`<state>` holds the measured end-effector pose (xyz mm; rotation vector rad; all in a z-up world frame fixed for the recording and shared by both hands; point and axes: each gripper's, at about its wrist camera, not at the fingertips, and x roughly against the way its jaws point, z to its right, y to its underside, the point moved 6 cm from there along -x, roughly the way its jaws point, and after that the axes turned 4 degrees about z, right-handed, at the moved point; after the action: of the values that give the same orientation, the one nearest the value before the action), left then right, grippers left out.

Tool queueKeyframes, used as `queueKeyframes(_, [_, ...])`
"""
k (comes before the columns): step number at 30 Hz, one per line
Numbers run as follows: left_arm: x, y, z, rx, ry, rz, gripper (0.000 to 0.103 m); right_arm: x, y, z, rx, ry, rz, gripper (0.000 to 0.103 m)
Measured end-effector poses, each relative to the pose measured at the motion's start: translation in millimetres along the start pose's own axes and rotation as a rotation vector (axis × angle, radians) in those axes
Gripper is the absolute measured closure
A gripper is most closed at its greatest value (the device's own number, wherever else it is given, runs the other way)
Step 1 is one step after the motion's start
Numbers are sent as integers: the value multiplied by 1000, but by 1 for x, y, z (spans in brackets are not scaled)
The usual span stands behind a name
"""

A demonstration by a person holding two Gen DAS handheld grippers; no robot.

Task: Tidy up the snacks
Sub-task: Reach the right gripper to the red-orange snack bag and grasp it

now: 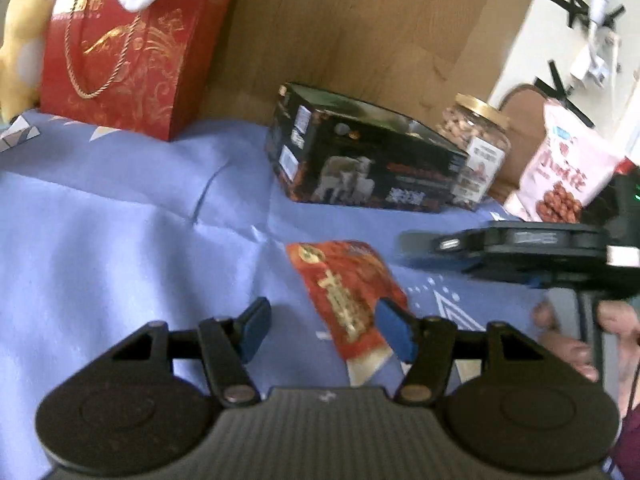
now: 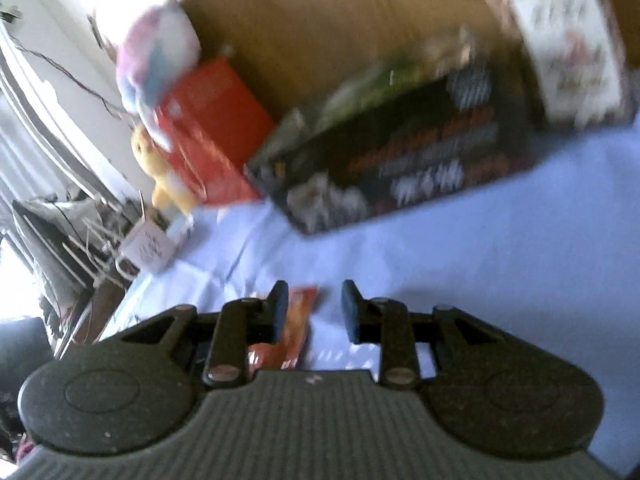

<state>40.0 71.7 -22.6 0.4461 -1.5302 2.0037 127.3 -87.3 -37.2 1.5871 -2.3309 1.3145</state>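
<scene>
On blue cloth [image 1: 120, 240], red snack packet [image 1: 344, 288] lies between parted left tool [image 1: 326, 330] pads, untouched.

The cloth [image 1: 120, 220] over the table is soft matt fabric with light creases. The red packet [image 1: 344, 292] at lower centre is glossy plastic film. The black box [image 1: 360, 152] looks like smooth printed cardboard with some shine. The jar [image 1: 476, 148] on the right is clear, with a shiny gold lid and a paper label. The red bag [image 1: 132, 48] at upper left is paper with a twisted cord handle. The board [image 1: 360, 20] behind is wood.
</scene>
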Motion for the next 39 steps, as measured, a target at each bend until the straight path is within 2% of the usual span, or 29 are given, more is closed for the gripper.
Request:
queueKeyframes(1, [0,3,2,-16,2,9,44,-8,6,-3,-12,-14,-25,71])
queueKeyframes(3, [4,10,4,-76,-9,57,44,-12,13,-11,-11,-37,-14,71])
queueKeyframes(7, [4,14,14,-150,-56,57,44,-12,20,-22,30,-25,-11,71])
queueKeyframes(11, [4,18,22,-197,-102,59,44,0,32,-16,-80,-64,4,72])
queueKeyframes(20, [11,23,22,-212,-121,61,43,31,59,-26,-79,-5,84,70])
queueKeyframes(23, [17,27,20,-205,-119,62,40,35,66,-30,-68,-9,78,70])
queueKeyframes(27, [22,31,19,-206,-111,60,31,35,69,-33,-62,-14,75,70])
queueKeyframes(39, [24,31,18,-197,-98,62,30,36,72,-31,-99,-45,64,71])
